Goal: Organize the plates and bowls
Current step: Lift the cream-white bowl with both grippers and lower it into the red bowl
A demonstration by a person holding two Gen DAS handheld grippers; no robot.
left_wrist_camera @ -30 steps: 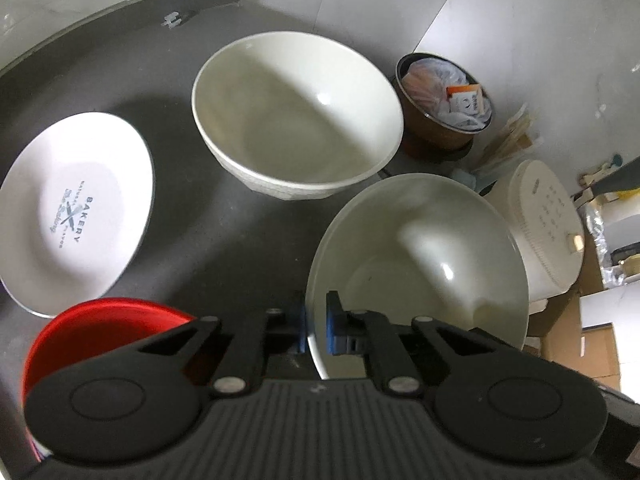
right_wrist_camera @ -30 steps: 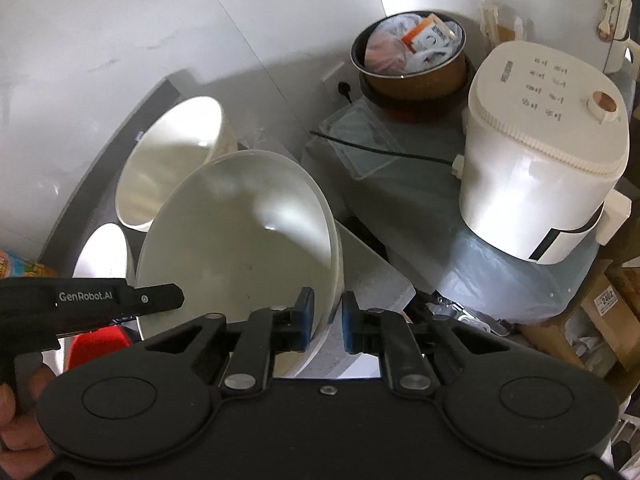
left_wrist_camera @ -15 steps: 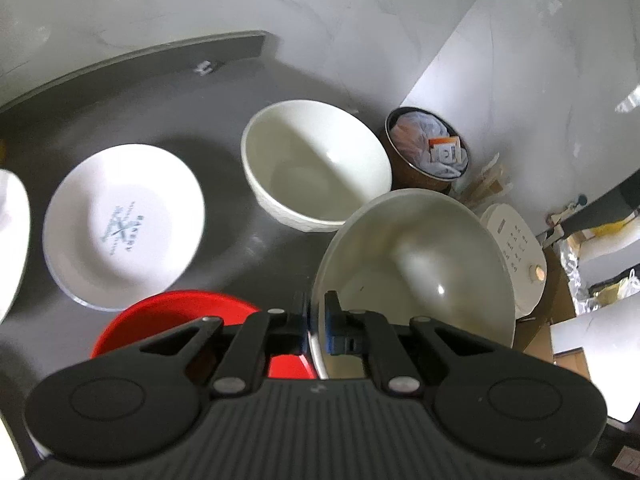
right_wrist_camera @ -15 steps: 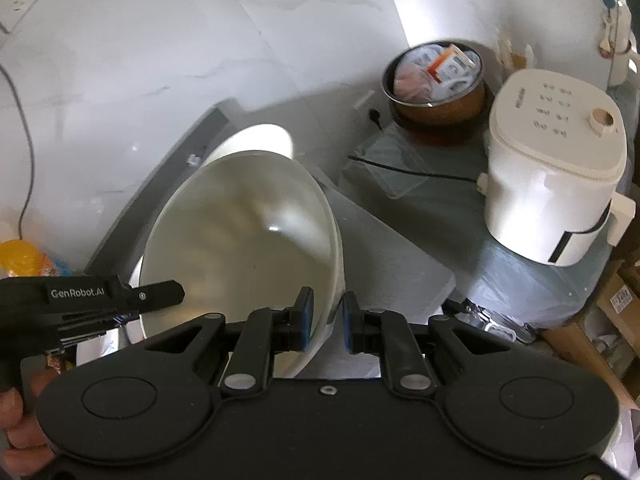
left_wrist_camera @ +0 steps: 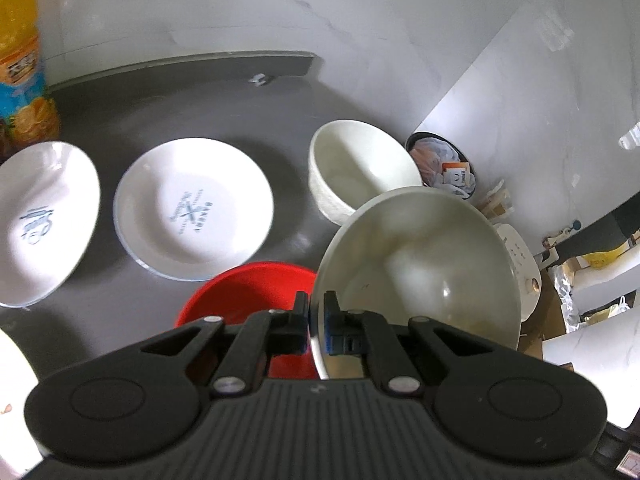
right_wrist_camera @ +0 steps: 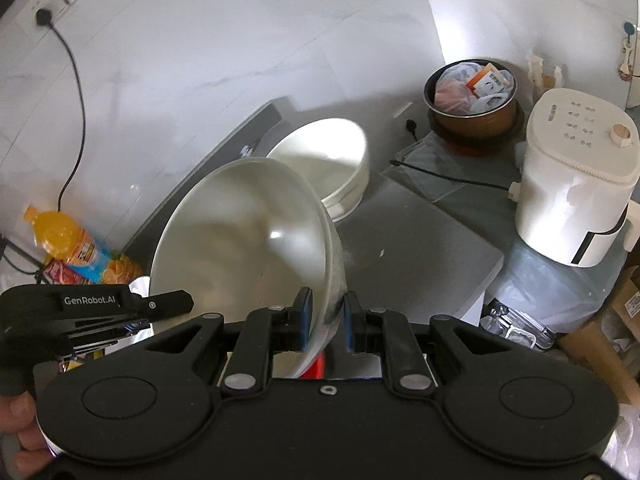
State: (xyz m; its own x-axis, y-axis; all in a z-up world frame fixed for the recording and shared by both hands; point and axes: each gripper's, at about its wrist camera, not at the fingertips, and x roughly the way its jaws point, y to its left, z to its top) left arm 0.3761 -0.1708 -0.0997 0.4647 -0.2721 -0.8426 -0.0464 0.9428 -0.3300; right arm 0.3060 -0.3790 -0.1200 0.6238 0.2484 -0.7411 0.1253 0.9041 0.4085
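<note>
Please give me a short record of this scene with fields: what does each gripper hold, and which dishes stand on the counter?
left gripper: shut on the rim of the large pale bowl, which is lifted and tilted
right gripper: fingers on either side of the same bowl's rim; firm grip unclear
counter: grey, carries the other dishes
bowls on counter: deep white bowl, red dish
plates on counter: Bakery plate and second printed plate, lying apart
at the back: orange juice bottle
</note>
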